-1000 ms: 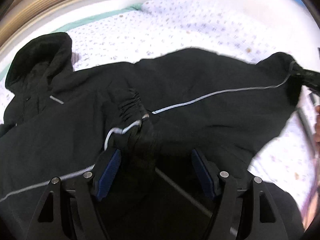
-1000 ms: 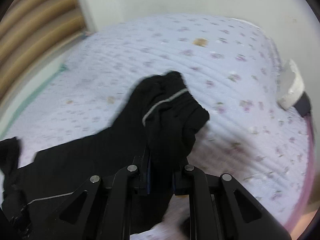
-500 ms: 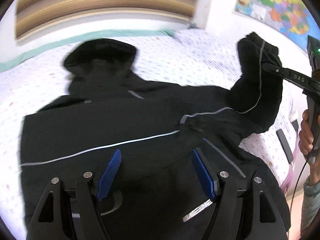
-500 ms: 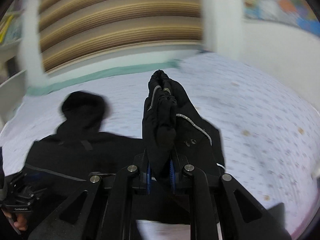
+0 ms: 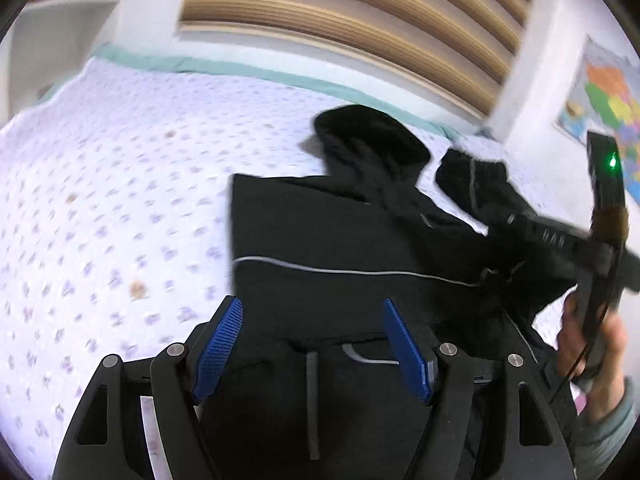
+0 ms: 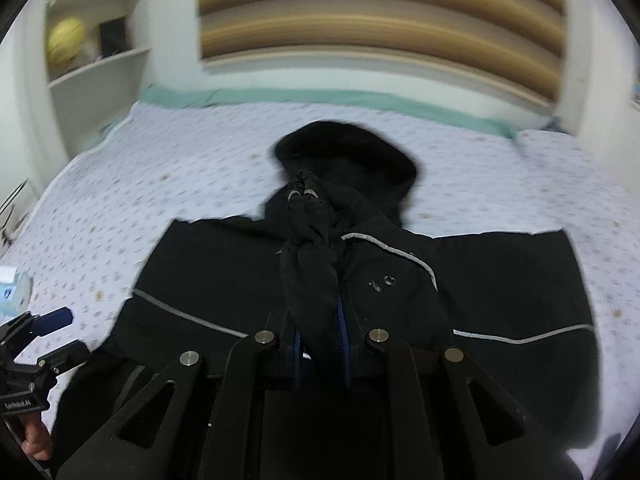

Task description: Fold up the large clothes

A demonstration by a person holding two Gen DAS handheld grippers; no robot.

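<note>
A black hooded jacket (image 5: 332,236) with thin grey piping lies spread on the bed, hood (image 5: 368,140) toward the headboard. My left gripper (image 5: 314,340) hangs open above its lower part, blue pads wide apart with nothing pressed between them. At the right of this view my right gripper (image 5: 504,220) is shut on a sleeve cuff (image 5: 468,180), held up beside the hood. In the right wrist view the right gripper (image 6: 320,336) pinches that bunched sleeve (image 6: 310,272) over the middle of the jacket (image 6: 500,280), just short of the hood (image 6: 344,152). The left gripper (image 6: 60,336) shows at the left edge.
The bed has a white sheet with small flowers (image 5: 100,200) and a green border (image 6: 280,98) at the headboard. A striped wooden panel is on the wall behind. White shelves with a yellow ball (image 6: 66,40) stand at the left. A hand (image 5: 592,344) holds the right gripper.
The right gripper has carried the sleeve cuff from the jacket's far side across its body toward the hood. The left gripper has swung sideways, still open, and both views have rolled.
</note>
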